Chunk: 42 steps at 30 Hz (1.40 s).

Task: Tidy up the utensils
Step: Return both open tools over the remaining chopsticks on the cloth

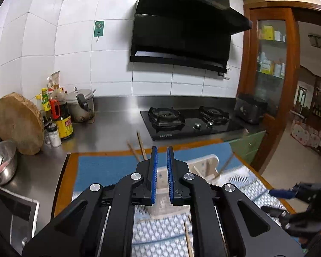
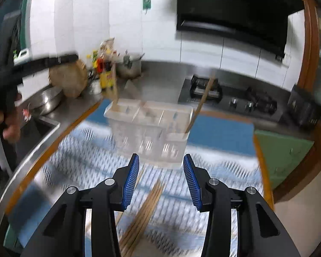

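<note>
A white plastic utensil holder (image 2: 148, 128) stands on the blue patterned mat (image 2: 220, 132). Wooden chopsticks lean out of its left end (image 2: 115, 85) and its right end (image 2: 201, 105). A loose bundle of chopsticks (image 2: 143, 209) lies on the mat below my right gripper (image 2: 161, 158), which is open with nothing between its pads. This view is blurred. My left gripper (image 1: 162, 152) hangs over the holder (image 1: 205, 167), jaws shut on nothing. Two chopstick ends (image 1: 140, 143) show past its fingers. One more chopstick (image 1: 188, 239) lies on the mat beneath it.
A black gas hob (image 1: 190, 120) sits behind the mat. At the left stand a round wooden chopping board (image 1: 19, 124), sauce bottles (image 1: 62, 117), a pressure cooker (image 1: 81, 105) and a steel bowl (image 1: 2, 160) beside the sink (image 1: 17, 214). A dark appliance (image 1: 250, 107) occupies the right corner.
</note>
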Motion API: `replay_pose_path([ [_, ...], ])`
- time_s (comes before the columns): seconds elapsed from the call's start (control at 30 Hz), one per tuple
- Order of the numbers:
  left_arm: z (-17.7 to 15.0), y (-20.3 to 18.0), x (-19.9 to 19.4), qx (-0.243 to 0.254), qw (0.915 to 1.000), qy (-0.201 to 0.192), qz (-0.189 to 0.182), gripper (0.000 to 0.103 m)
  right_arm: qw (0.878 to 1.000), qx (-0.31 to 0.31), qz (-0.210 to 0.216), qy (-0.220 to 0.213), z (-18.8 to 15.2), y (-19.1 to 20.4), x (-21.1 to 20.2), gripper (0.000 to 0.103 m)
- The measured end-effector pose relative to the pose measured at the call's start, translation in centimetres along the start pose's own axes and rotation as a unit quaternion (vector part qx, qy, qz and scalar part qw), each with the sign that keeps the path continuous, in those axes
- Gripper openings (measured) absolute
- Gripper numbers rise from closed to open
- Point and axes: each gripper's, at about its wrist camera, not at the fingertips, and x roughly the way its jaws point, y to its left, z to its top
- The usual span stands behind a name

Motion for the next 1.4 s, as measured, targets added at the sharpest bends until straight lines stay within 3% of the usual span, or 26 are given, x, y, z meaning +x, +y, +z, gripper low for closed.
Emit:
replay_pose_path([
  [0.2, -5.7, 0.2, -3.3, -0.014, 0.9995, 0.027, -0.010, 0.009, 0.999, -0.001, -0.001, 0.041, -7.6, 2.9, -0.1, 0.042],
  [0.3, -9.1, 0.1, -4.4, -0.018, 0.9986, 0.048, -0.009, 0.013, 0.998, 0.006, 0.005, 0.057, -10.4, 4.0, 0.0, 0.036],
  [0.43, -12.7, -0.1, -5.3, -0.027, 0.9971, 0.069, -0.015, 0.015, 0.997, 0.025, 0.006, 0.073, -12.9, 4.7, 0.4, 0.030],
  [0.53, -15.1, -0.4, -5.5, -0.040, 0.9952, 0.086, -0.024, 0.022, 0.995, 0.042, 0.012, 0.089, -14.6, 4.8, 1.0, 0.025],
  [0.9, -22.3, -2.3, -4.7, -0.042, 0.9869, 0.152, -0.032, 0.031, 0.991, 0.070, 0.020, 0.112, -16.5, 5.2, 2.7, 0.015],
  [1.4, -25.4, -4.5, -2.8, -0.025, 0.9797, 0.194, -0.043, 0.033, 0.990, 0.071, 0.008, 0.118, -16.7, 5.4, 3.3, 0.013],
])
